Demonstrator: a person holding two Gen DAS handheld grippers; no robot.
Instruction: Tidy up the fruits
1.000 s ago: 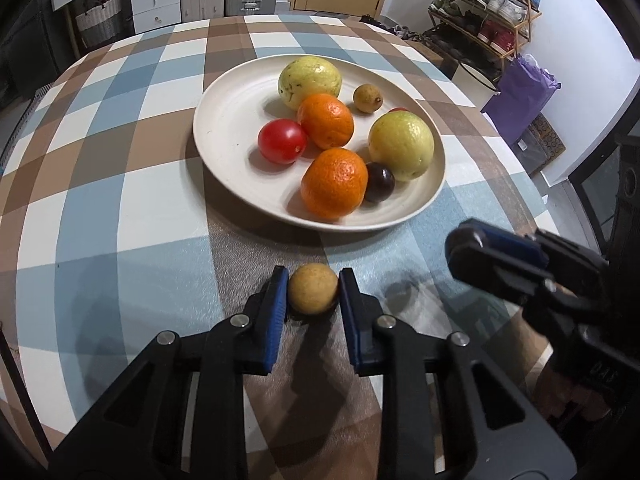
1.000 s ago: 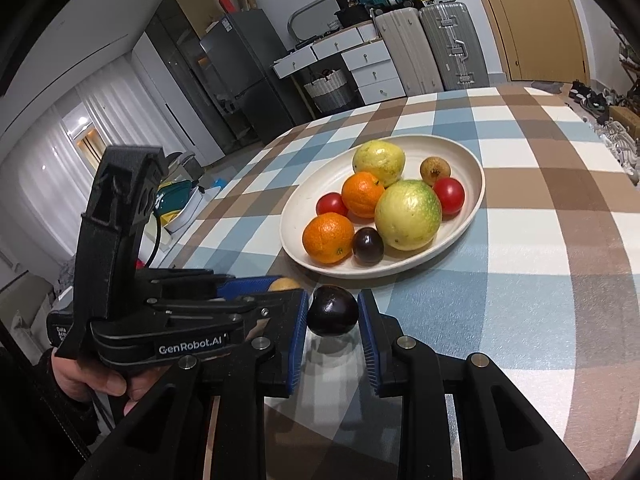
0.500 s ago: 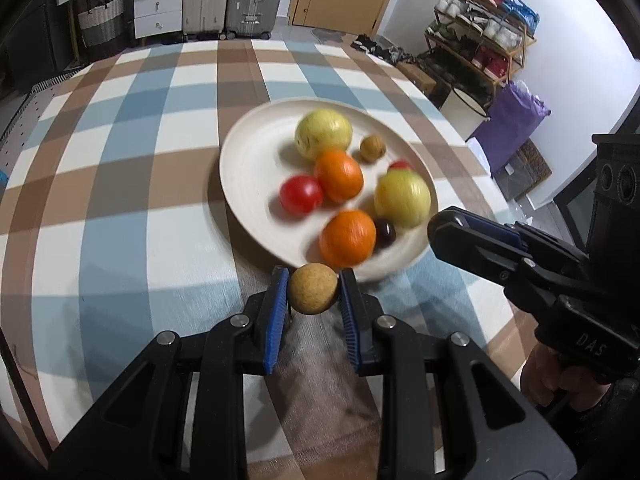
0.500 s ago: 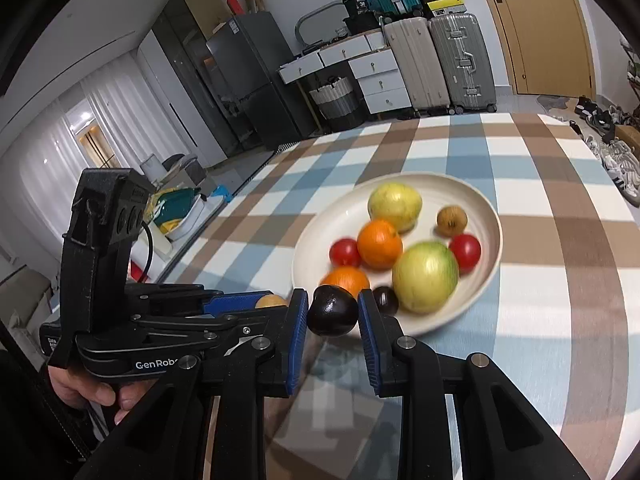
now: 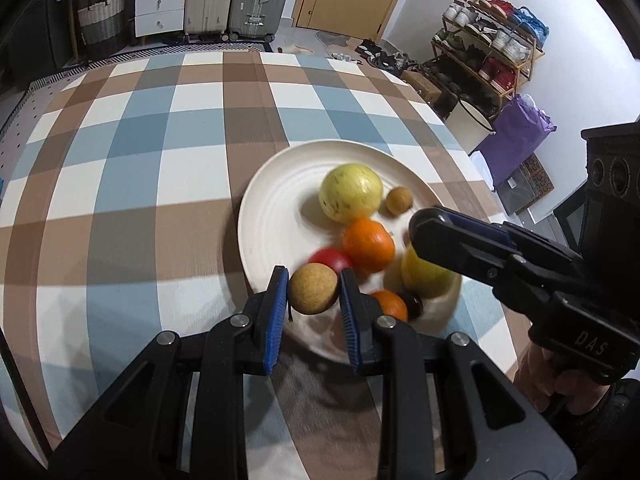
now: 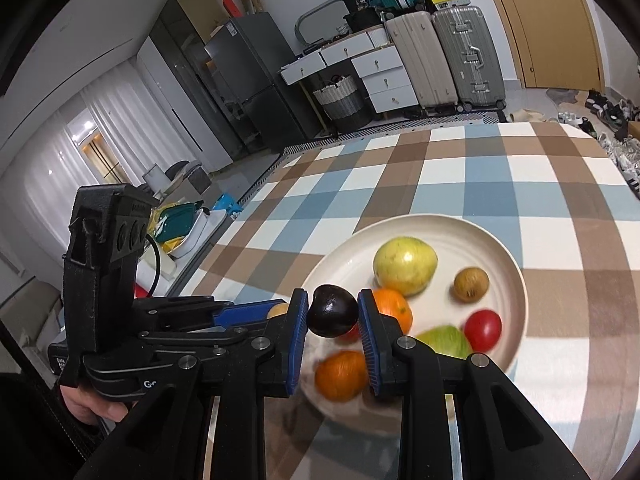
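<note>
Above the near rim of the white plate (image 5: 256,216), the left gripper (image 5: 313,289) clamps a tan round fruit (image 5: 313,288); beside it, the right gripper (image 6: 333,316) pinches a dark plum (image 6: 332,316).

We have two fisheye views, each riding just behind a claw and looking forward along its fingers, down at a slant onto the checked counter (image 5: 132,152). The left wrist view faces the shoe rack (image 5: 492,44) and door; the right wrist view faces the fridge (image 6: 248,80) and suitcases (image 6: 444,56). Both sit close over the white plate (image 5: 272,208) — the part they share — and each catches the other claw at its edge.
</note>
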